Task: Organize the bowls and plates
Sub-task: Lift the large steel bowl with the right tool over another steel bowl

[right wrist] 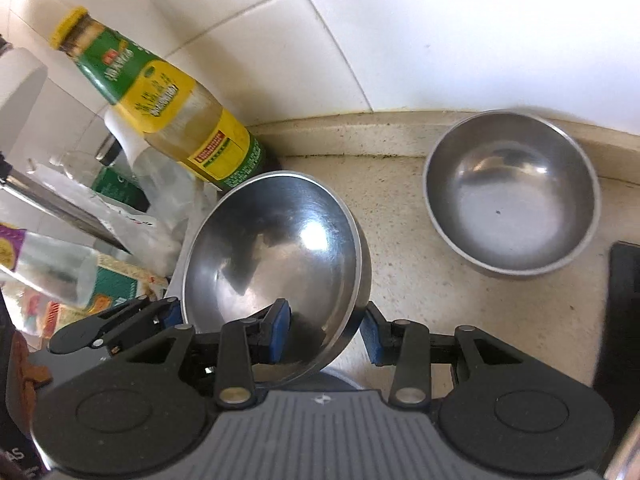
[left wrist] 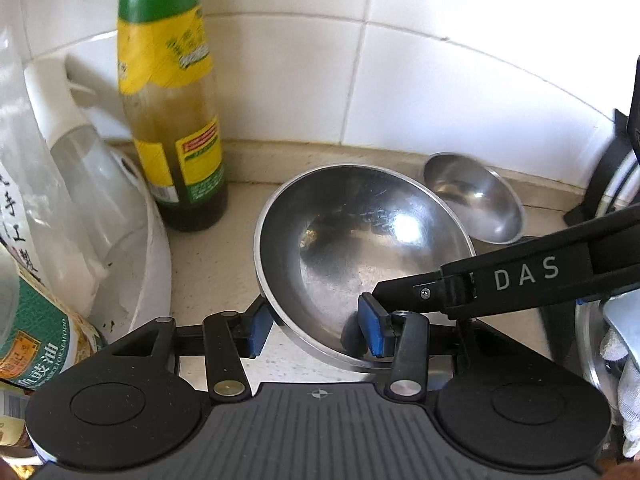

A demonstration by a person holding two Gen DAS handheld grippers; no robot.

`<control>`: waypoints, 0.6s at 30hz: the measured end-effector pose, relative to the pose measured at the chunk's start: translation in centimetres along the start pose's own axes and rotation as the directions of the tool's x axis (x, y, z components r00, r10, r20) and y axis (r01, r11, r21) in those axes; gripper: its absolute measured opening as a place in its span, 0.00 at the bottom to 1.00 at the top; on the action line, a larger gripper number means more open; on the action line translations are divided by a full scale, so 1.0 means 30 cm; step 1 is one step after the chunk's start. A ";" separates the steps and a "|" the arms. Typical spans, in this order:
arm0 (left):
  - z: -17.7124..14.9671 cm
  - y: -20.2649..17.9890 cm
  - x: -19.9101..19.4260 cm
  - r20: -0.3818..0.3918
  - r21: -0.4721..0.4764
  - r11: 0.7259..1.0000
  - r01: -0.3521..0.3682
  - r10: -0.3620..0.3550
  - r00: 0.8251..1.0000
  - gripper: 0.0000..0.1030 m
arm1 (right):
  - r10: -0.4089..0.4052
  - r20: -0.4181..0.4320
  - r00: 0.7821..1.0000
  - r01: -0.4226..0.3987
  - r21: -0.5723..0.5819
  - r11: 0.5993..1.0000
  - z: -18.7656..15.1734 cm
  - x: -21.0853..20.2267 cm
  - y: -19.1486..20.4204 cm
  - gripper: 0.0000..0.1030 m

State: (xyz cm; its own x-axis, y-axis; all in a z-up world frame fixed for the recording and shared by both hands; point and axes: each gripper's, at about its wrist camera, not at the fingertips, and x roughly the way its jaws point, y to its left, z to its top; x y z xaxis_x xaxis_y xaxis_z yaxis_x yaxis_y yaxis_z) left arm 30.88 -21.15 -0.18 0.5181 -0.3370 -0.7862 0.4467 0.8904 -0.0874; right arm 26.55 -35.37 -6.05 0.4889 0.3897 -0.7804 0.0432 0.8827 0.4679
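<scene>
The speckled beige counter [right wrist: 400, 216] meets a white tiled wall. A small steel bowl [right wrist: 512, 196] sits upright on it near the wall, and a green-and-yellow sauce bottle [left wrist: 176, 120] stands on it at the back beside a white tub [left wrist: 148, 240] of containers.

I see my left gripper [left wrist: 316, 330] straddling the near rim of the tilted bowl [left wrist: 360, 256], blue pads [left wrist: 374, 332] either side. The right gripper's finger reaches in. A smaller bowl [left wrist: 476, 196] sits far right, a bottle [left wrist: 176, 120] far left.
</scene>
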 end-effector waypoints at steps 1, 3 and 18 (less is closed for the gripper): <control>-0.008 -0.007 -0.015 0.006 0.005 1.000 0.003 -0.003 1.000 0.53 | -0.001 0.006 1.000 0.001 -0.001 1.000 -0.009 -0.016 0.004 0.52; -0.014 -0.022 -0.045 0.017 0.016 1.000 0.011 -0.011 1.000 0.53 | -0.002 0.016 1.000 0.002 -0.006 1.000 -0.029 -0.054 0.011 0.52; -0.082 -0.084 -0.248 0.096 0.069 0.997 0.015 -0.022 0.995 0.54 | -0.012 0.065 0.998 0.014 -0.040 0.999 -0.171 -0.233 0.112 0.52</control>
State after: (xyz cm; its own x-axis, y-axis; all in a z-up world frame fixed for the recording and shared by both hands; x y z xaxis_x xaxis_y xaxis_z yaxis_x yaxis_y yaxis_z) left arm 24.10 -20.12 4.39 0.5758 -0.3843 -0.7217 0.5039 0.8619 -0.0569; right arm 18.80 -33.78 -1.14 0.5439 0.3615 -0.7573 0.0153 0.8980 0.4397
